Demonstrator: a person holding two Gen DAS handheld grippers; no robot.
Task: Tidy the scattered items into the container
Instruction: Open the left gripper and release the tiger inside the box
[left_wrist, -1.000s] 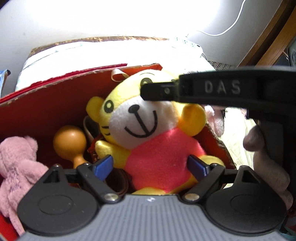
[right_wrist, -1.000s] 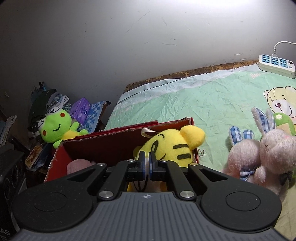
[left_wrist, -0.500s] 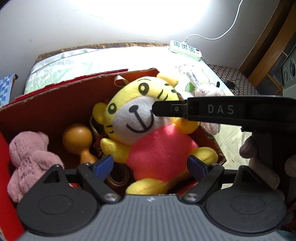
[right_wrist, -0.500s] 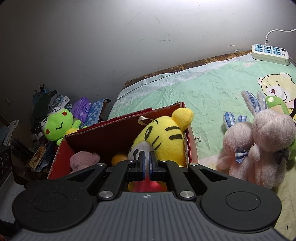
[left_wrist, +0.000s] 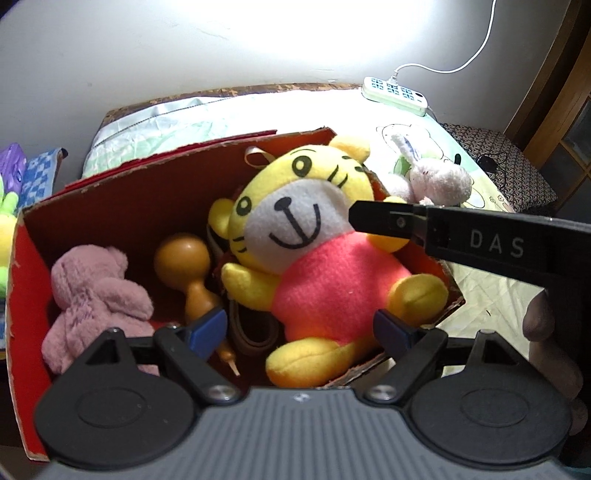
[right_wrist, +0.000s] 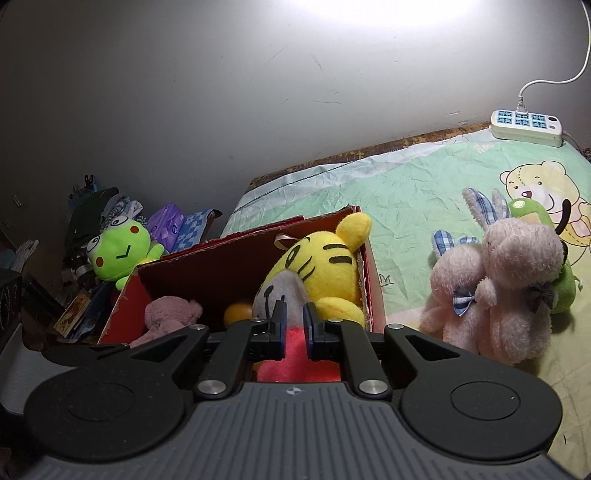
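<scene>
**Two grippers held over the red box**

Two grippers are seen above the red cardboard box (left_wrist: 110, 206). The left gripper (left_wrist: 301, 325) is held wide open over the near side of the box, nothing between its blue-padded fingers (left_wrist: 207, 326); the tiger plush's lower body is framed in the gap without being touched. The right gripper (right_wrist: 293, 325) is seen with its fingers parted only by a narrow gap, nothing clamped in it; in the left wrist view it is shown reaching in from the right side of the box, its tip at the cheek of the tiger plush (left_wrist: 314, 254). Whether the tip touches the plush cannot be told.

Inside the box, the yellow tiger plush in a red shirt is lying face up against the right wall, one foot resting on the near rim. A wooden gourd-shaped toy (left_wrist: 184, 266) is lodged left of the tiger, and a pink plush (left_wrist: 92, 291) is slumped at the left end. A brown strap (left_wrist: 251, 332) is partly seen under the tiger.

The box is set at the edge of a bed with a green cartoon-bear sheet (right_wrist: 406, 206). To the right of the box, on the sheet, two pink bunny plushes (right_wrist: 498, 288) are leaning together. A white power strip (right_wrist: 526, 125) is placed beyond the box by the grey wall. Left of the box, off the bed, a green frog plush (right_wrist: 118, 254) is perched on clutter.
</scene>
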